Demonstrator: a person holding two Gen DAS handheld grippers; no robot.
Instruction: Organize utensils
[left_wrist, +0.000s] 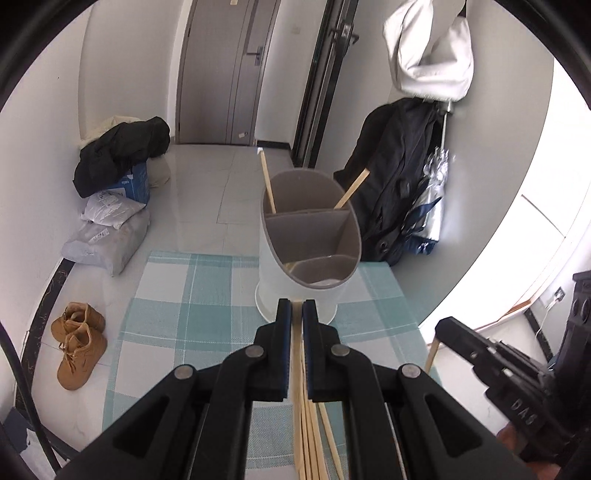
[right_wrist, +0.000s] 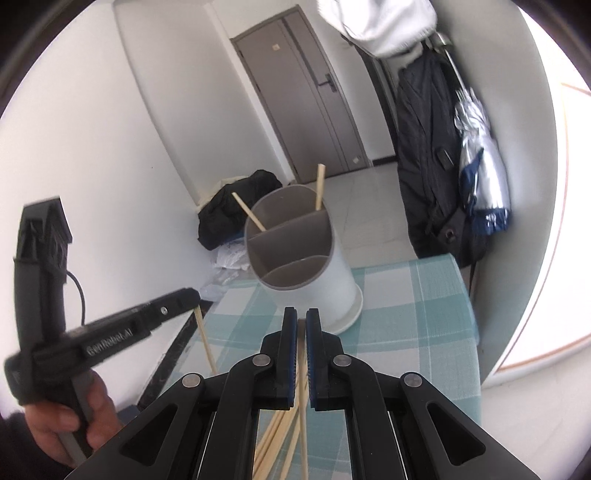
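A white utensil holder (left_wrist: 295, 284) with grey dividers stands on the checked tablecloth (left_wrist: 184, 295); it also shows in the right wrist view (right_wrist: 314, 280). Two wooden chopsticks (left_wrist: 267, 181) lean in its far compartment, seen too in the right wrist view (right_wrist: 319, 184). My left gripper (left_wrist: 297, 310) is shut on one chopstick (left_wrist: 296, 350), which hangs below it in the right wrist view (right_wrist: 205, 339). My right gripper (right_wrist: 301, 319) is shut on another chopstick (right_wrist: 303, 373), whose end shows in the left wrist view (left_wrist: 430, 356). Several loose chopsticks (left_wrist: 314, 435) lie on the cloth beneath both grippers.
The table's edges lie close on the left (left_wrist: 122, 325) and right (right_wrist: 469, 306). On the floor are brown boots (left_wrist: 77, 343), bags (left_wrist: 107, 236) and black clothing (left_wrist: 122, 155). A dark coat (left_wrist: 399, 177) and folded umbrella (left_wrist: 432, 199) hang to the right.
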